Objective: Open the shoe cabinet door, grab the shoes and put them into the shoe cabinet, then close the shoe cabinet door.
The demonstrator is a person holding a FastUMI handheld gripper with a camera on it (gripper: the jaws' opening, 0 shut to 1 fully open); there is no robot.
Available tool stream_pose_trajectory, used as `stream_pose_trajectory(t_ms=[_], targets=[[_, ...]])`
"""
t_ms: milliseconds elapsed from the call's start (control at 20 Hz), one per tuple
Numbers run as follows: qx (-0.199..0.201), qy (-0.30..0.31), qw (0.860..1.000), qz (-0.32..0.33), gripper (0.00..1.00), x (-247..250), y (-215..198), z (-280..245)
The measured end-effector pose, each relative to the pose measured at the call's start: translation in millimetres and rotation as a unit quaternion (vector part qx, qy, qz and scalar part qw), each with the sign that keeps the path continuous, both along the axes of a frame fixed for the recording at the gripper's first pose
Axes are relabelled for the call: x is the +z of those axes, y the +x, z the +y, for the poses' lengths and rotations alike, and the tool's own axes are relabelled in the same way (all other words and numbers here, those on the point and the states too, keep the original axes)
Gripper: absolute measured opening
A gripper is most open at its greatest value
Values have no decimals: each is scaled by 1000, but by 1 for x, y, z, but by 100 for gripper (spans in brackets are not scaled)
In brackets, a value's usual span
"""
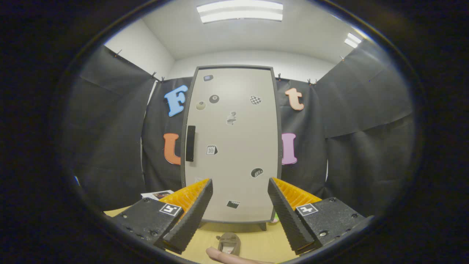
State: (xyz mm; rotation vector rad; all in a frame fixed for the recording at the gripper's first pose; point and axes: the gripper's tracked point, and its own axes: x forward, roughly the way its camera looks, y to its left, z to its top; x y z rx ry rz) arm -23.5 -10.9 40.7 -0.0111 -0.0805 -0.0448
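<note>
Shoe cabinet: stands upright on the tabletop, straight ahead of the claw and beyond its fingers, against the black cloth wall.
Door: shut, flush in its dark frame; pale front dotted with small stickers.
Handle: dark vertical bar near the door's left edge, about mid-height.
Claw: fingers spread wide, nothing between them, touching nothing; aimed at the lower half of the door.
Shoe: small, brownish-grey, lies on the tabletop in front of the cabinet's foot, low between the two fingers, apart from both.
Finger: a person's fingertip lies just beside the shoe's near end; touching or not, cannot tell.
Paper: a printed sheet lies on the tabletop left of the cabinet, behind the left finger.
</note>
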Motion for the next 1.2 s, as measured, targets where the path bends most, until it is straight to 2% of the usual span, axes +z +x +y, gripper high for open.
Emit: stream_pose_trajectory(t_ms=[100,300,450,650,900,1200], targets=[[-6,-9,1000,-13,98,8,-6,0],[23,-7,1000,-16,98,12,-7,19],[23,-1,1000,-17,98,13,-2,23],[39,16,999,-15,98,6,18,30],[32,3,999,9,99,3,53,37],[55,-3,998,42,98,0,92,63]])
